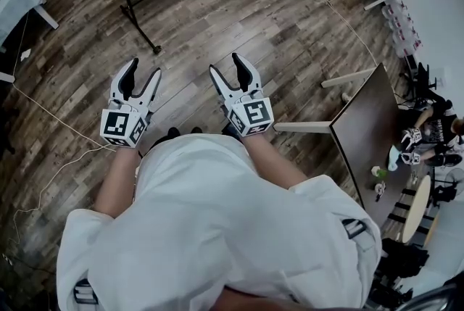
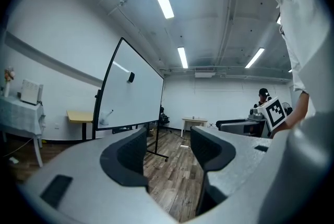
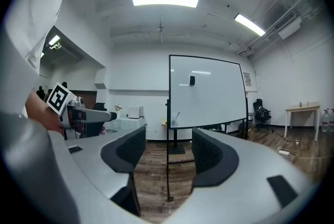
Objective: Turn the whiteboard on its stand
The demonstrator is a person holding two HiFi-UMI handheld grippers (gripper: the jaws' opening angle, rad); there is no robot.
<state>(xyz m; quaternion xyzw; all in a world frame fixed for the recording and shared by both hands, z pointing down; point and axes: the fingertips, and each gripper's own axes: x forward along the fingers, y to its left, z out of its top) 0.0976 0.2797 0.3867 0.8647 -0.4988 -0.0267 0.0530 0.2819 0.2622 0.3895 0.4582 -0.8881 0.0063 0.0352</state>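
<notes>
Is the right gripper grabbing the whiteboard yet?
No, the right hand-held gripper is open with nothing pressed between its pads, and the whiteboard stands well beyond it.
</notes>
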